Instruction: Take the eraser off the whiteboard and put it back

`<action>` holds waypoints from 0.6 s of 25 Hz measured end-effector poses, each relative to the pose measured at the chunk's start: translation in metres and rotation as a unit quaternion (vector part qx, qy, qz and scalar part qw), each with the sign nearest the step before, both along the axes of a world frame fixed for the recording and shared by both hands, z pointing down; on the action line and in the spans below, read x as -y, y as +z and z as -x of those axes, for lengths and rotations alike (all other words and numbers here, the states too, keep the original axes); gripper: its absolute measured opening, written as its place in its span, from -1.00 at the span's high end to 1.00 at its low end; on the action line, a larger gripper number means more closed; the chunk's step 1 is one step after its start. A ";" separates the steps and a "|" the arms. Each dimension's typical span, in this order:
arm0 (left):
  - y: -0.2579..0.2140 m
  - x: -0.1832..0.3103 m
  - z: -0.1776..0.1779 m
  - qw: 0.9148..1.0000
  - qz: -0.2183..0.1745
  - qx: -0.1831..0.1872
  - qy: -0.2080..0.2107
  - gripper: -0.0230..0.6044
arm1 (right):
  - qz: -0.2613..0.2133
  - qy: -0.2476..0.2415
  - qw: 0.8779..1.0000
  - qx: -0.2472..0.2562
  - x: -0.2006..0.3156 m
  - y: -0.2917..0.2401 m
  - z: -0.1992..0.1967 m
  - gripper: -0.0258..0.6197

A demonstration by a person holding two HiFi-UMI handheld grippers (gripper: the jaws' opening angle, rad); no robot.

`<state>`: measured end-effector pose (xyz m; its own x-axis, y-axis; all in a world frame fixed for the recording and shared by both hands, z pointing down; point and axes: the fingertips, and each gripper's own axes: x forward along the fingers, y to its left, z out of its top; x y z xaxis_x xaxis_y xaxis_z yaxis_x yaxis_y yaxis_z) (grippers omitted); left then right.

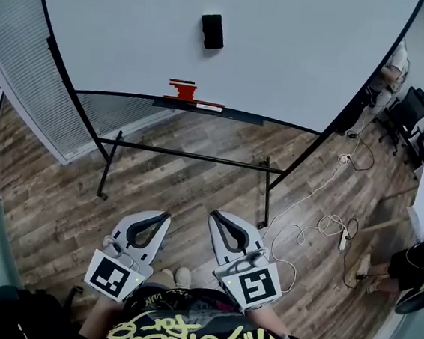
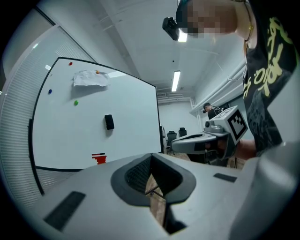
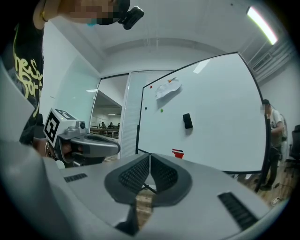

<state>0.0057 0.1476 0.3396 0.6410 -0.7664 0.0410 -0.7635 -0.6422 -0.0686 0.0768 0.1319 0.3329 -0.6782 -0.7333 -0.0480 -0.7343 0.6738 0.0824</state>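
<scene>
- Both grippers are clenched on nothing. The left gripper (image 1: 160,221) and the right gripper (image 1: 218,220) are held side by side in front of the person's chest, tips together, pointing toward the board.
- The black eraser (image 1: 212,31) clings to the whiteboard (image 1: 307,54) near its middle, above the tray (image 1: 233,115) and well apart from both grippers.
- Arriving with the jaws closed would likely knock the eraser off, or shove the board back on its stand (image 1: 191,156).
- A loose cable (image 1: 319,227) lies on the floor to the right, so a step that way could snag it.
- What holds the eraser to the board cannot be seen.
- The red thing (image 1: 182,90) at the tray is too small to identify.
- The head view cuts off the board's top.
</scene>
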 end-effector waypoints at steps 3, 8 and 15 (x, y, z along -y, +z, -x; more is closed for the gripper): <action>0.000 0.003 0.000 1.000 -0.003 0.000 0.002 0.91 | 0.000 -0.001 1.000 -0.001 0.003 0.001 0.001 0.89; -0.004 0.008 -0.002 1.000 -0.002 -0.008 -0.002 0.91 | -0.002 -0.019 1.000 0.000 0.007 0.001 0.009 0.89; 0.000 0.009 0.009 1.000 0.003 -0.006 -0.025 0.91 | 0.006 -0.032 0.999 0.010 0.012 0.002 0.015 0.89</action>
<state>-0.0035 0.1383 0.3392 0.6031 -0.7967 0.0381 -0.7948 -0.6043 -0.0555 0.0621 0.1200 0.3346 -0.7225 -0.6893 -0.0525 -0.6913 0.7201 0.0596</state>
